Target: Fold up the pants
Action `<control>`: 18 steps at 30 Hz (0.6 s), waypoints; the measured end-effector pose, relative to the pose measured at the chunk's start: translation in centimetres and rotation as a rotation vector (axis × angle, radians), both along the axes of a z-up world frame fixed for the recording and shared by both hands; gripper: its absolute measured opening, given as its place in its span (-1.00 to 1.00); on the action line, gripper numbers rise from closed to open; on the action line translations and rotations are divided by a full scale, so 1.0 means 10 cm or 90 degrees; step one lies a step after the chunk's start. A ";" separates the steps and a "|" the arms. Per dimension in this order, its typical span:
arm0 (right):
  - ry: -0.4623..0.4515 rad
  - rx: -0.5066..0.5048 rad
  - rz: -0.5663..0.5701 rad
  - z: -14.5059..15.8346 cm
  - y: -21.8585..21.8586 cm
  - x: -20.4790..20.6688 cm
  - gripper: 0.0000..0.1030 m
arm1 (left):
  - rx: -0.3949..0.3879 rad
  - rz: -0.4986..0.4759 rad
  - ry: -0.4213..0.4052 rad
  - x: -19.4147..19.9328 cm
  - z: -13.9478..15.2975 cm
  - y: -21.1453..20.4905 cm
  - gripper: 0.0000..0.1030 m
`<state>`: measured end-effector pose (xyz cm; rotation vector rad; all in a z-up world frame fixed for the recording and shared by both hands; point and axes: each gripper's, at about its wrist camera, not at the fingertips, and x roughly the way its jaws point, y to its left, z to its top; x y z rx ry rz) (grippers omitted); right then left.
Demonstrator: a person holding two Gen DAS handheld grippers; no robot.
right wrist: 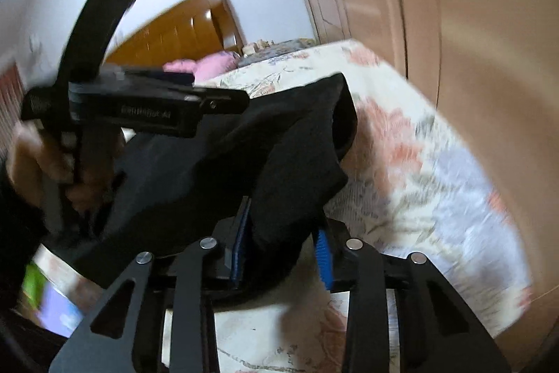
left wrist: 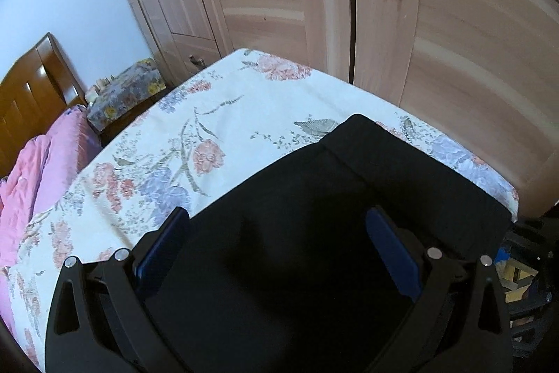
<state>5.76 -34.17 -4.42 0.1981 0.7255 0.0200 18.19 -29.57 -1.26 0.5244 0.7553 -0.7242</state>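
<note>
The black pants (left wrist: 332,198) lie on the floral sheet of the bed (left wrist: 209,114). In the left wrist view my left gripper (left wrist: 279,233) hovers just above the pants with its blue pads (left wrist: 391,250) wide apart and nothing between them. In the right wrist view my right gripper (right wrist: 283,233) is shut on a bunched part of the black pants (right wrist: 279,156) and holds it lifted off the bed (right wrist: 419,163). The left gripper body (right wrist: 146,107) shows at the upper left, held by a hand (right wrist: 38,159). This view is blurred.
Wooden wardrobe doors (left wrist: 419,23) stand close behind the bed's far edge. A pink quilt (left wrist: 31,170), a wooden headboard (left wrist: 31,86) and a floral-covered nightstand (left wrist: 125,93) are at the left. Cluttered items (left wrist: 524,278) sit off the bed's right side.
</note>
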 end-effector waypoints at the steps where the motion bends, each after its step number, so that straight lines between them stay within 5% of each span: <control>1: 0.001 -0.023 0.005 0.04 0.06 0.01 -0.38 | -0.001 0.000 -0.005 -0.02 0.04 0.04 0.96; 11: -0.055 -0.361 0.095 0.39 1.20 -0.13 -0.40 | -0.079 0.025 0.019 -0.11 0.55 0.70 0.96; 15: -0.072 -0.426 0.127 0.34 1.54 -0.14 -0.41 | -0.103 -0.004 0.056 -0.19 0.83 0.82 0.96; 18: -0.082 -0.456 0.144 0.32 1.72 -0.16 -0.41 | -0.052 -0.027 0.077 -0.27 0.85 0.69 0.96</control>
